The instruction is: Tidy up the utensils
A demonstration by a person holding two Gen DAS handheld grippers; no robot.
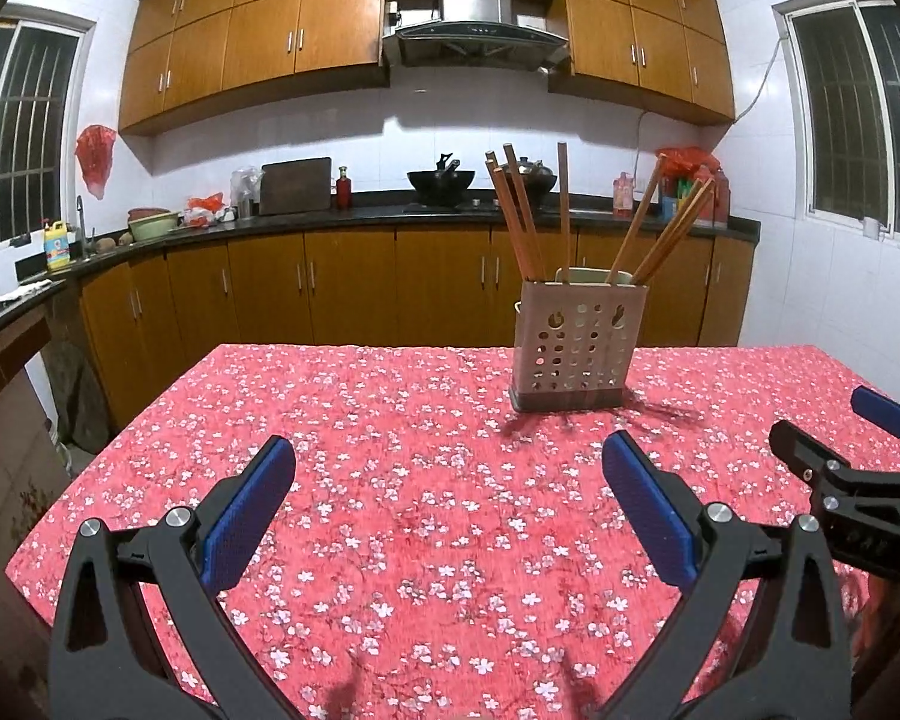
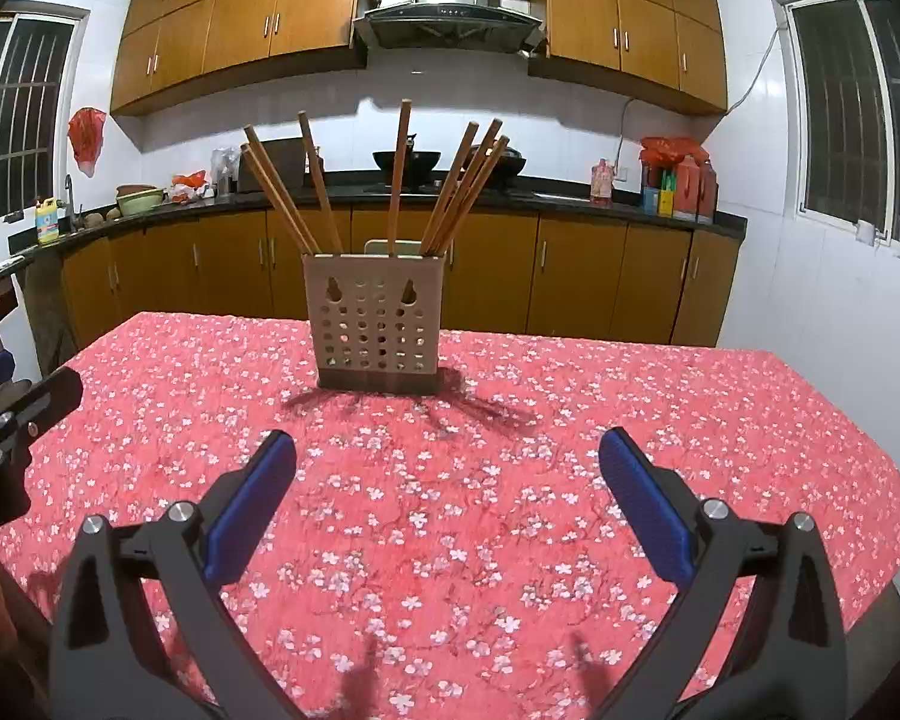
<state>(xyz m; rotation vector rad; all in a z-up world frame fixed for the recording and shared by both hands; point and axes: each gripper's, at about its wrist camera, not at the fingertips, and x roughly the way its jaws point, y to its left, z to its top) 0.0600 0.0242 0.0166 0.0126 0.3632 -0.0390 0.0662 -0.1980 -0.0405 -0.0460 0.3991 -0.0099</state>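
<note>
Wooden chopsticks [image 2: 306, 192] upright in holder [image 2: 373, 324]

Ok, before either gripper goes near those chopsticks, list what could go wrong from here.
1. The chopsticks splay outward at different angles from the holder, so fingers closing on one could knock its neighbours.
2. The holder is tall with a narrow base and stands free on the tablecloth; a sideways pull might tip or drag it.
3. The left gripper and right gripper sit close together, both open, and could collide if they converge on the holder.
</note>
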